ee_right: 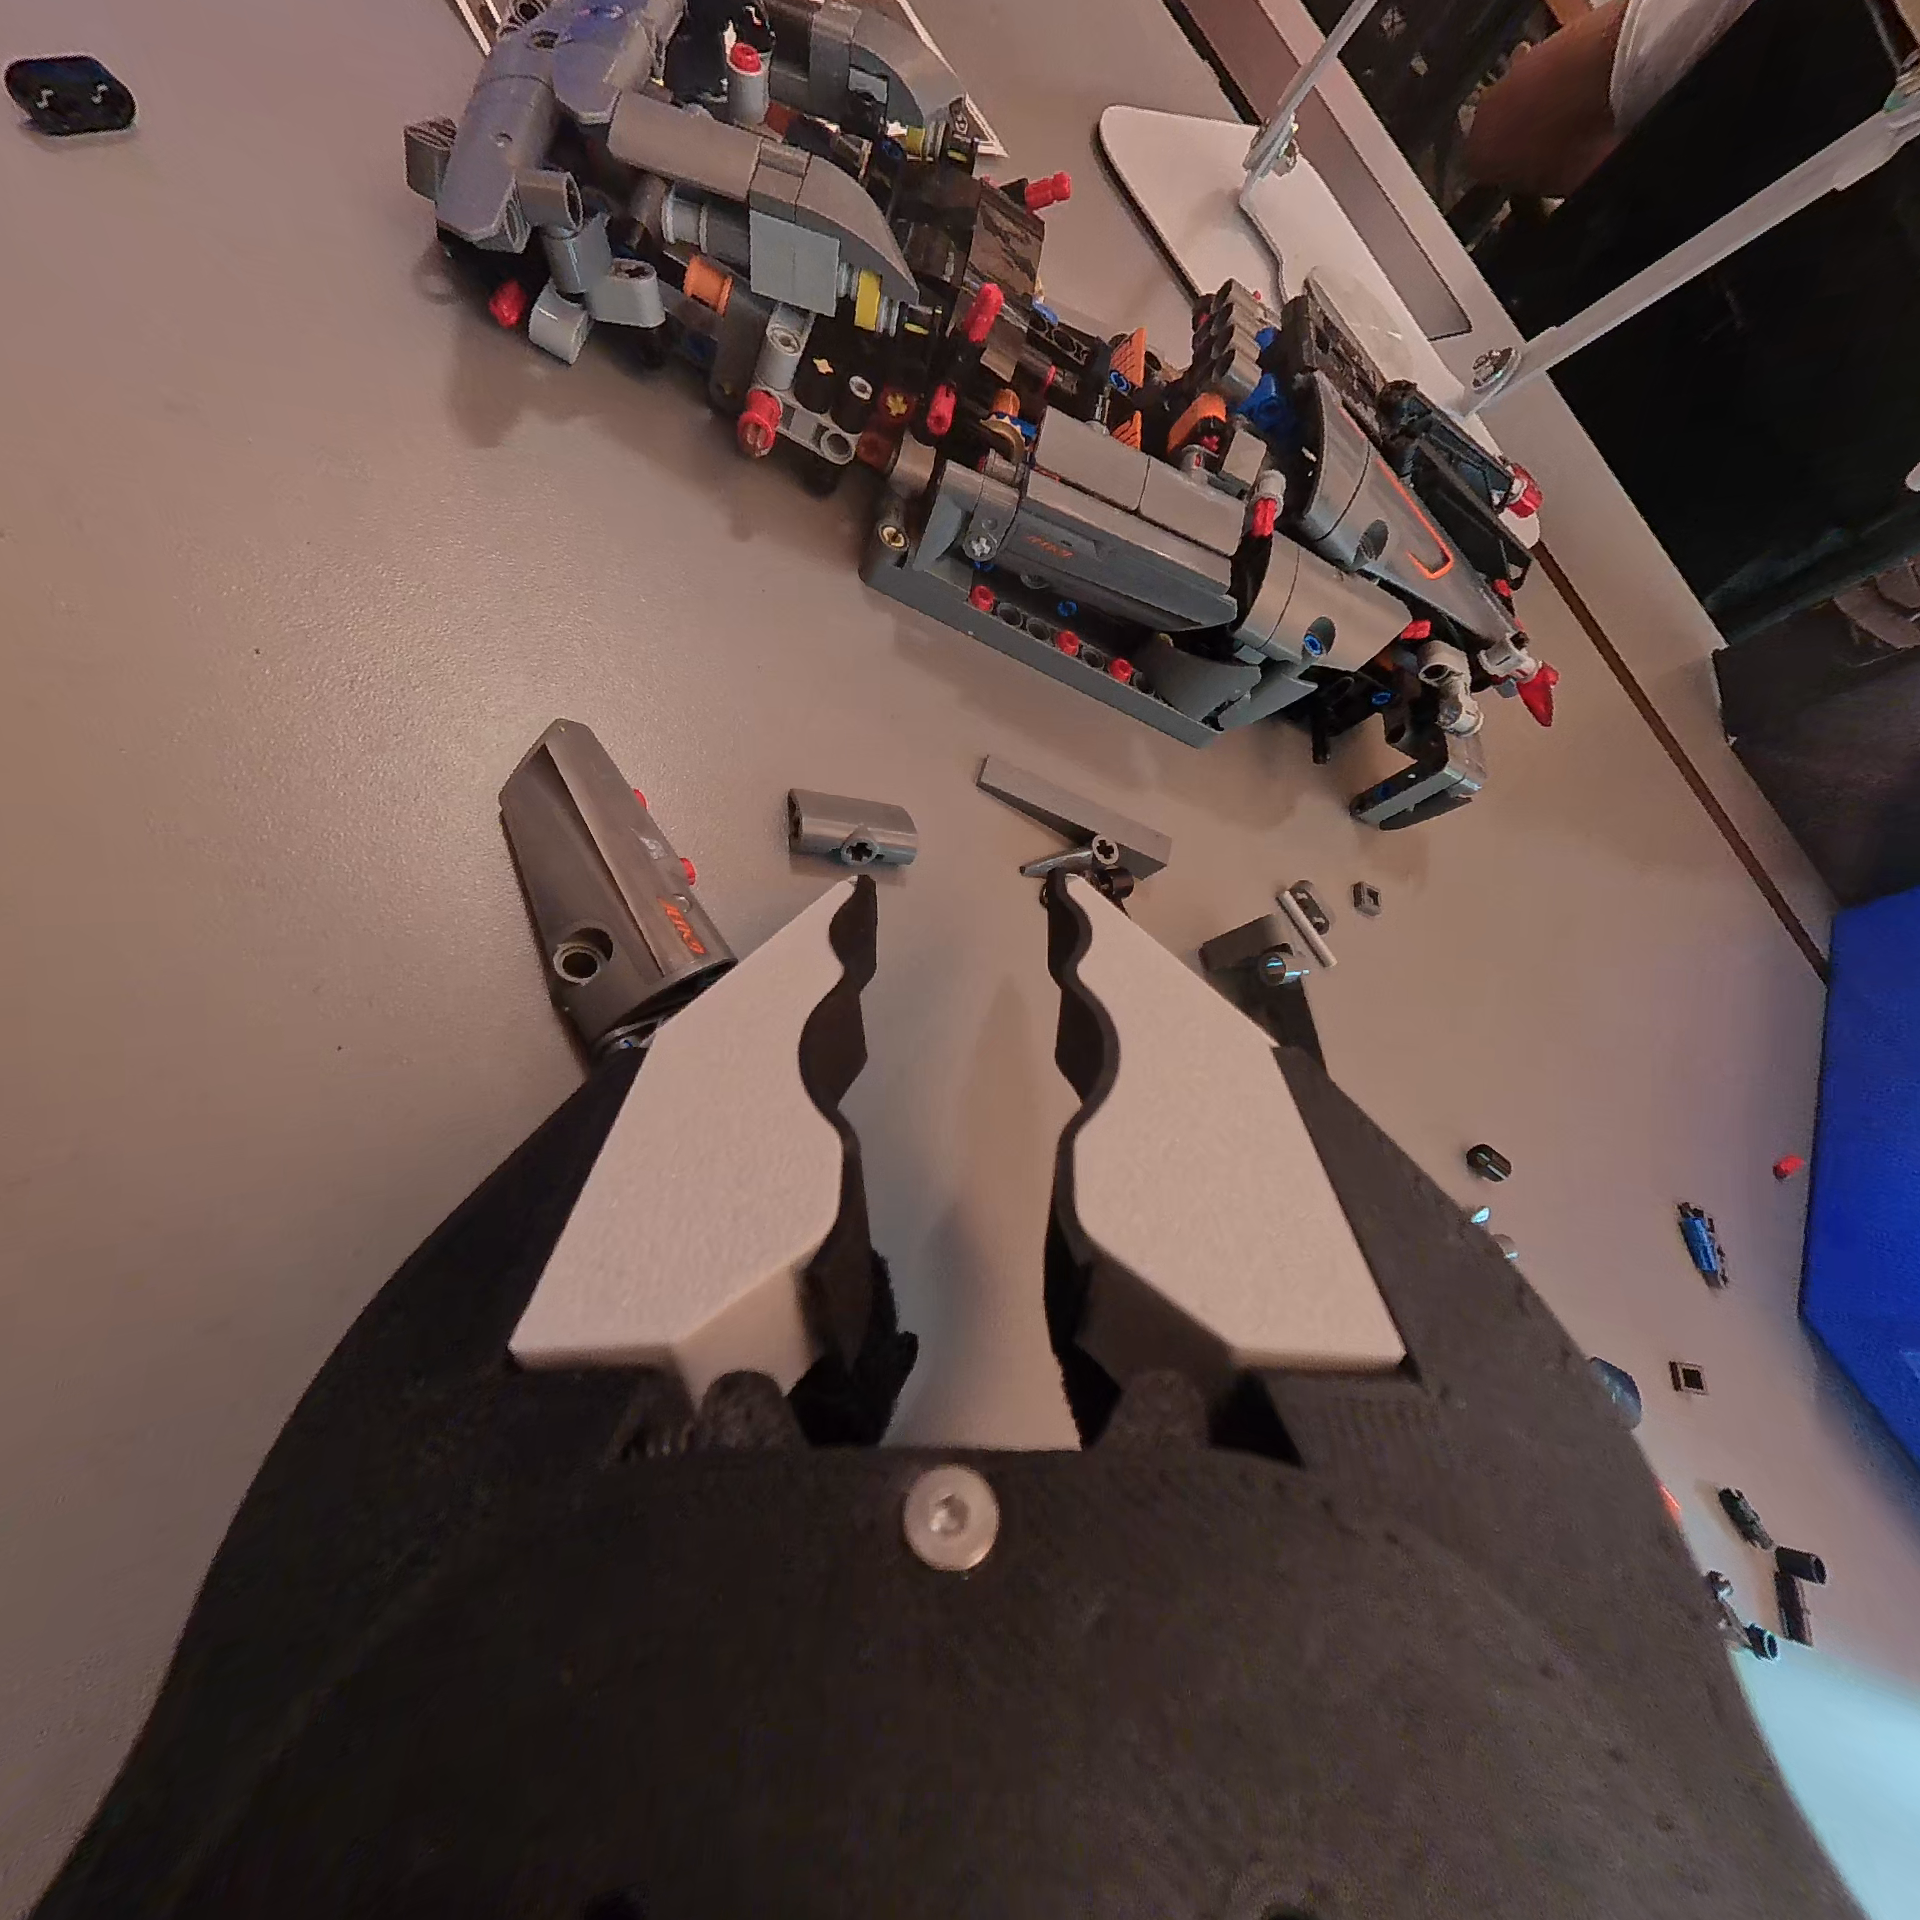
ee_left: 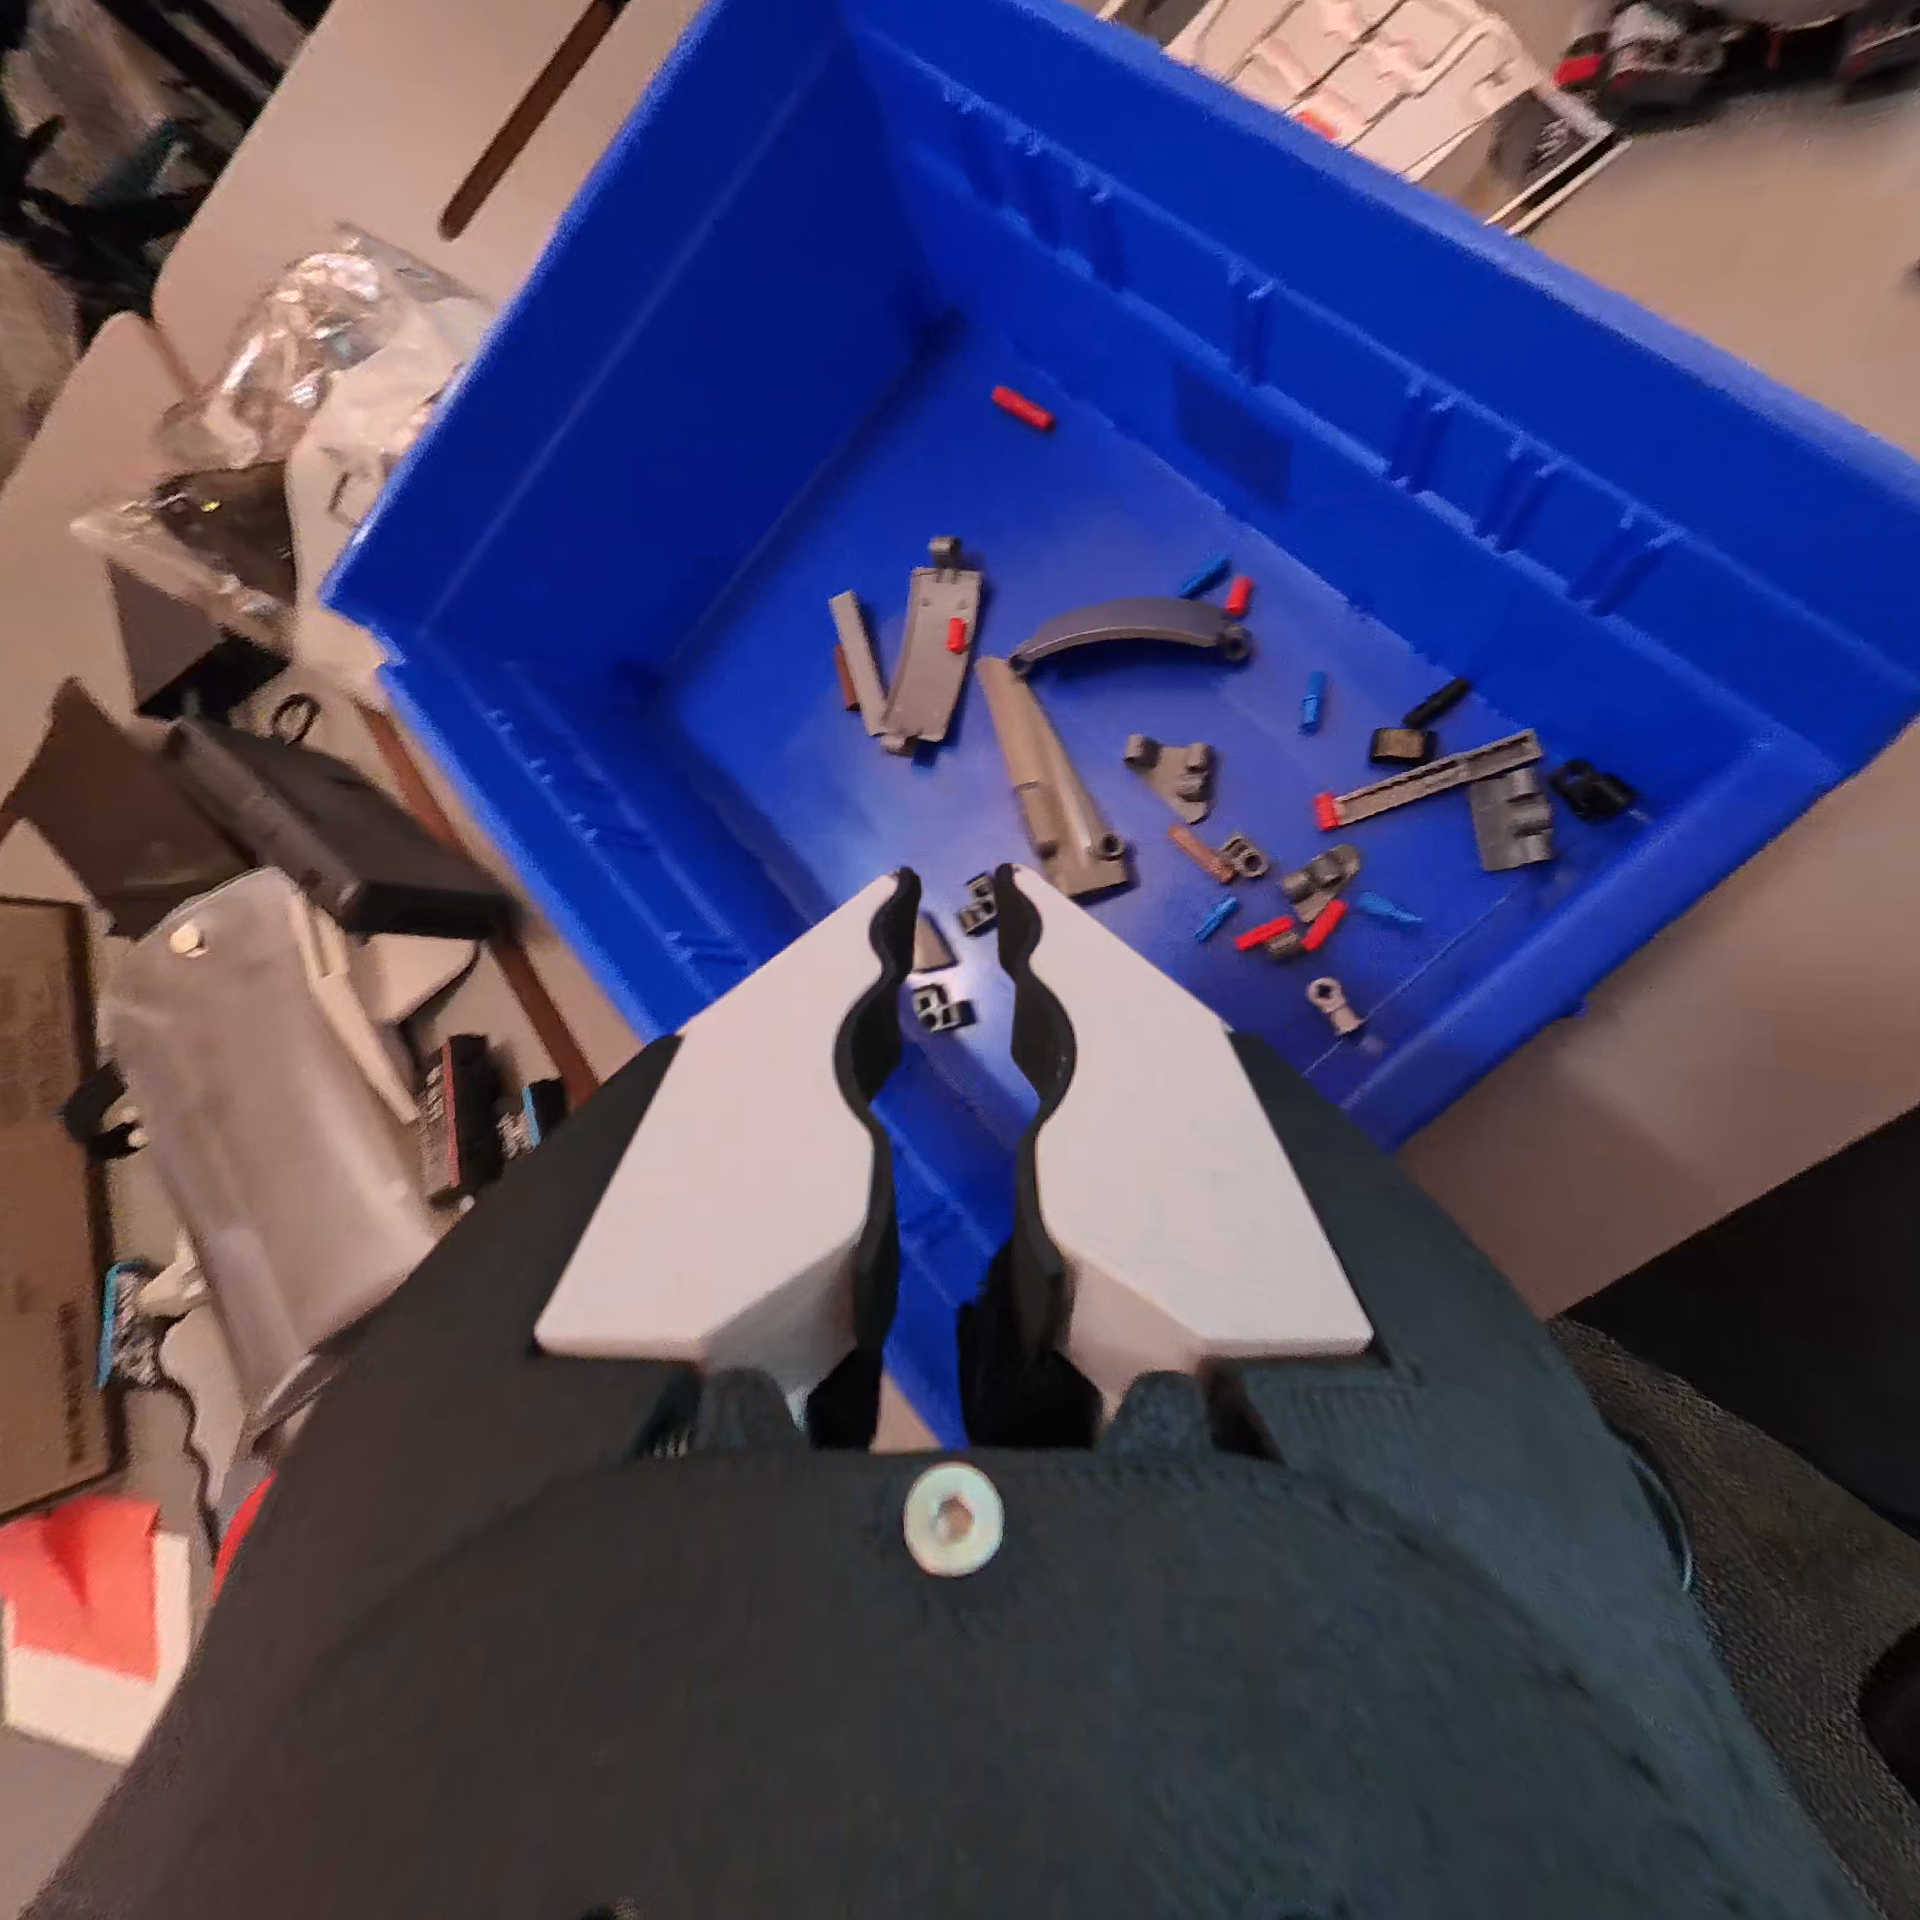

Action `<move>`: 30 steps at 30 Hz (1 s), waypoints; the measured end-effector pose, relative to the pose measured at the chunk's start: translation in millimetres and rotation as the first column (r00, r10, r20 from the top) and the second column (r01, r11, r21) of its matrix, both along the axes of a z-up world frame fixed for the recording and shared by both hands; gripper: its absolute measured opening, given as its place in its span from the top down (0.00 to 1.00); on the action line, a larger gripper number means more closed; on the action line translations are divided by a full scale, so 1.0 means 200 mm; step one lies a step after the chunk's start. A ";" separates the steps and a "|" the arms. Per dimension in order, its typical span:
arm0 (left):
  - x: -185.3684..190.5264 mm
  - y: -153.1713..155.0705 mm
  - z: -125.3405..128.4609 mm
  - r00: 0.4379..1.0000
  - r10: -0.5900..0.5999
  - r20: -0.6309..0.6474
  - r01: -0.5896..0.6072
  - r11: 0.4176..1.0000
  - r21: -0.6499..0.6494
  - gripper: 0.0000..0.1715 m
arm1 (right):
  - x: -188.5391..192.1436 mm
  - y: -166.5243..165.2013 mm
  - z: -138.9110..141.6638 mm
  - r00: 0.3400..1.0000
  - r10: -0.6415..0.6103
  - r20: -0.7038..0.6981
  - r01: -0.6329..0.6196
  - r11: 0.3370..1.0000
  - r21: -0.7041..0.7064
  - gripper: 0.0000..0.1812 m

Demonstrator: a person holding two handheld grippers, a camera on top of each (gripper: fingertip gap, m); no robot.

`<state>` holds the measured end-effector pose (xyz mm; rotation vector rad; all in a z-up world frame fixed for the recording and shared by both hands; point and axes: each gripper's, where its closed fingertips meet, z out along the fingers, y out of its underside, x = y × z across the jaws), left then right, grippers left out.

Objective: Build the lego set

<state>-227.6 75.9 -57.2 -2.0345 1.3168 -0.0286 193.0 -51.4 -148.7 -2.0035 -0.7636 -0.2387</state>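
Note:
In the left wrist view my left gripper (ee_left: 956,883) is open and empty above the near corner of a blue bin (ee_left: 727,343). The bin holds several loose grey, red, blue and black lego pieces, among them a curved grey panel (ee_left: 1127,627) and a small dark grey connector (ee_left: 977,902) seen between my fingertips. In the right wrist view my right gripper (ee_right: 961,888) is open and empty just above the table. A partly built grey and black lego car (ee_right: 1039,416) lies beyond it. A grey connector (ee_right: 852,826) and a flat grey piece with a pin (ee_right: 1081,821) lie just past the fingertips.
A dark grey panel piece (ee_right: 613,894) lies left of the right gripper. Small loose parts (ee_right: 1704,1242) are scattered on the right, near the blue bin's edge (ee_right: 1870,1143). Plastic bags (ee_left: 322,343) and boxes (ee_left: 312,821) crowd the area left of the bin. A white stand base (ee_right: 1226,197) is behind the car. The gap from one gripper's tips to the other's is roughly 45 cm. My right tips are roughly 35 cm from the white stand base (ee_right: 1226,197).

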 end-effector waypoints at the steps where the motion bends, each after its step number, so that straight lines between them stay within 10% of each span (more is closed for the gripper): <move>1: -0.03 0.01 0.01 1.000 0.016 -0.008 -0.016 1.000 0.006 0.92 | 0.00 0.00 0.00 1.000 0.000 0.000 0.000 1.000 0.000 0.83; 30: -0.25 0.08 0.03 0.983 0.121 -0.134 -0.118 0.993 0.030 0.94 | 0.00 0.00 0.00 1.000 0.004 0.002 -0.004 1.000 -0.001 0.83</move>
